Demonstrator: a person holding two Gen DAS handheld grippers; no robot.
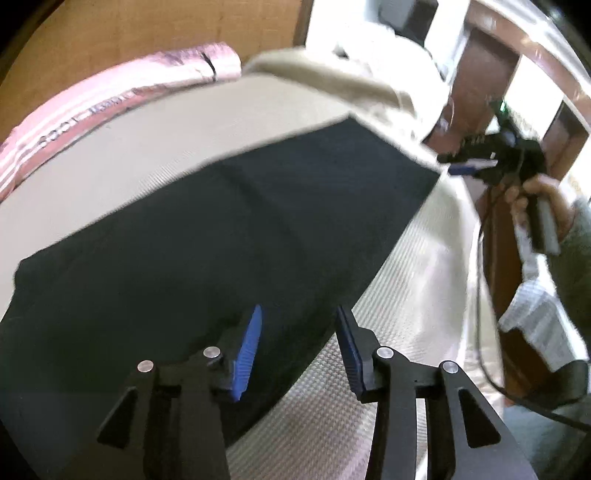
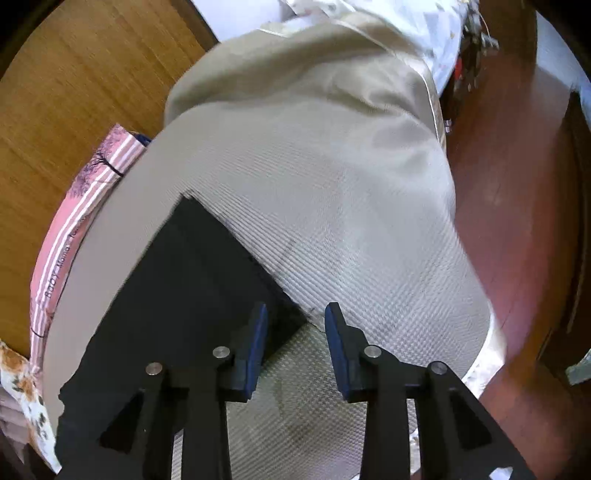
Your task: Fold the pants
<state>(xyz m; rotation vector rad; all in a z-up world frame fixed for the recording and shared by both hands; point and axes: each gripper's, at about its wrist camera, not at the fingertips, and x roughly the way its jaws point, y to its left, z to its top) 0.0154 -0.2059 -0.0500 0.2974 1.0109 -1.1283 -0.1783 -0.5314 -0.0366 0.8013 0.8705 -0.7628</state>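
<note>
Black pants [image 1: 229,229] lie flat and folded on a beige textured bed cover [image 1: 417,280]. My left gripper [image 1: 300,310] hovers over their near edge, jaws apart, blue pads [image 1: 251,339] touching nothing. In the right wrist view one corner of the pants [image 2: 207,280] points toward the gap of my right gripper [image 2: 295,317], which stands open just above the cloth and the bed cover [image 2: 351,221]. The left wrist view also shows the right gripper [image 1: 476,164] past the pants' far corner, held by a hand [image 1: 532,195].
A pink striped bundle [image 1: 110,107] [image 2: 70,243] lies along the bed's far side against a wooden panel [image 1: 147,29]. Red-brown floor [image 2: 517,221] borders the bed on the right. A black cable [image 1: 484,332] hangs by the bed edge. Floral cloth [image 2: 22,384] sits at the lower left.
</note>
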